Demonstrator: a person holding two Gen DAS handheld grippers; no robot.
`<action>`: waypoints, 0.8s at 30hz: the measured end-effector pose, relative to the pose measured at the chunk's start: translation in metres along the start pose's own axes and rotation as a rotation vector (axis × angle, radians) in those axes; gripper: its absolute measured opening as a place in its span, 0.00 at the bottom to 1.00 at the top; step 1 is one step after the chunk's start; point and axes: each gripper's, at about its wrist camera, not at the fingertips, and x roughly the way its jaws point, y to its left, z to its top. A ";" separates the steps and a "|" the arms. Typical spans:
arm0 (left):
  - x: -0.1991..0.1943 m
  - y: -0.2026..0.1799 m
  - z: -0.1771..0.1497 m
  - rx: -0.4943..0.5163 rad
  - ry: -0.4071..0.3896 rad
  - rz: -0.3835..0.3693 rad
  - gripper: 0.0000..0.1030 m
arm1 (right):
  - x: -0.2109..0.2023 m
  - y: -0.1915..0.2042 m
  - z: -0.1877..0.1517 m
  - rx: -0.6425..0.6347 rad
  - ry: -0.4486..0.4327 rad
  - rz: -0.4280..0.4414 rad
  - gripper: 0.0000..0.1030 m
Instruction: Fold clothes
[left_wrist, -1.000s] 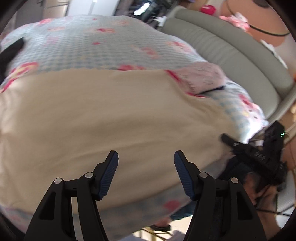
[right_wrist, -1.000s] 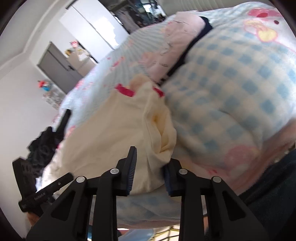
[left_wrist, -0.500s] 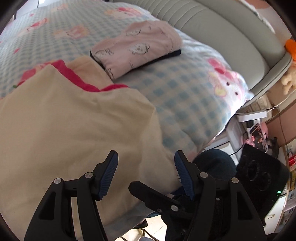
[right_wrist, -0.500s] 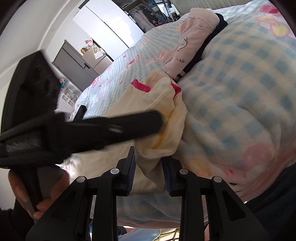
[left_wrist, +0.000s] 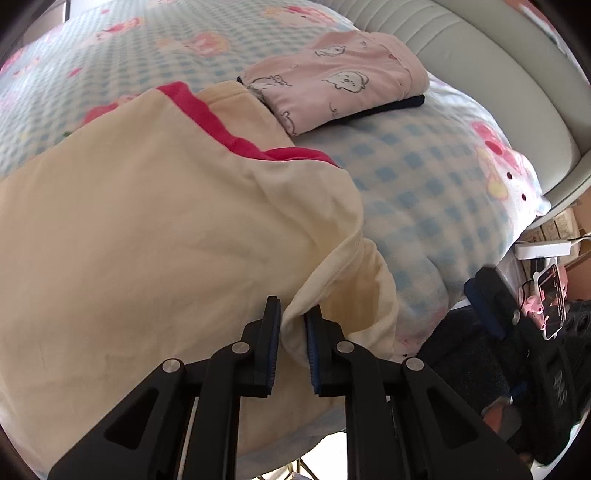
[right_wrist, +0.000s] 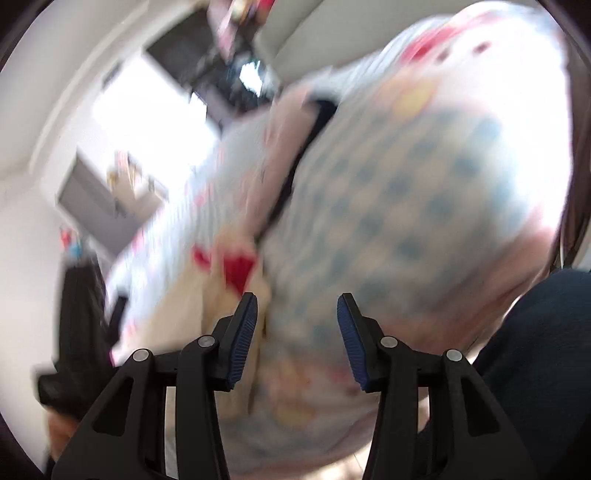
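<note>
A cream garment (left_wrist: 155, 229) with a red collar lies spread on the bed, reaching its near edge. My left gripper (left_wrist: 291, 332) is shut on a fold of the cream garment's sleeve at that edge. My right gripper (right_wrist: 293, 332) is open and empty, off the bed's side; its view is blurred and shows the cream garment (right_wrist: 184, 306) to its left. A folded pink printed garment (left_wrist: 332, 85) lies on a dark one further back on the bed.
The bed has a blue checked blanket (left_wrist: 424, 184) with pink prints and a grey padded headboard (left_wrist: 498, 85). A phone (left_wrist: 552, 299) and dark items sit beside the bed at the right. Cupboards and a wall show blurred in the right wrist view.
My left gripper has closed on the sleeve fold at the bed's edge. My right gripper has let go of the cream garment, opened and is moving away, blurring its view.
</note>
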 end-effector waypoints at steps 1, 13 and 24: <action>0.000 0.001 -0.001 -0.003 -0.001 -0.003 0.14 | 0.005 -0.001 0.002 -0.005 0.016 -0.031 0.49; -0.006 0.001 0.007 -0.068 0.029 -0.222 0.42 | 0.056 0.021 -0.008 -0.066 0.170 -0.051 0.51; 0.004 -0.011 0.010 -0.114 0.042 -0.264 0.52 | 0.023 0.027 -0.019 -0.174 0.156 -0.034 0.51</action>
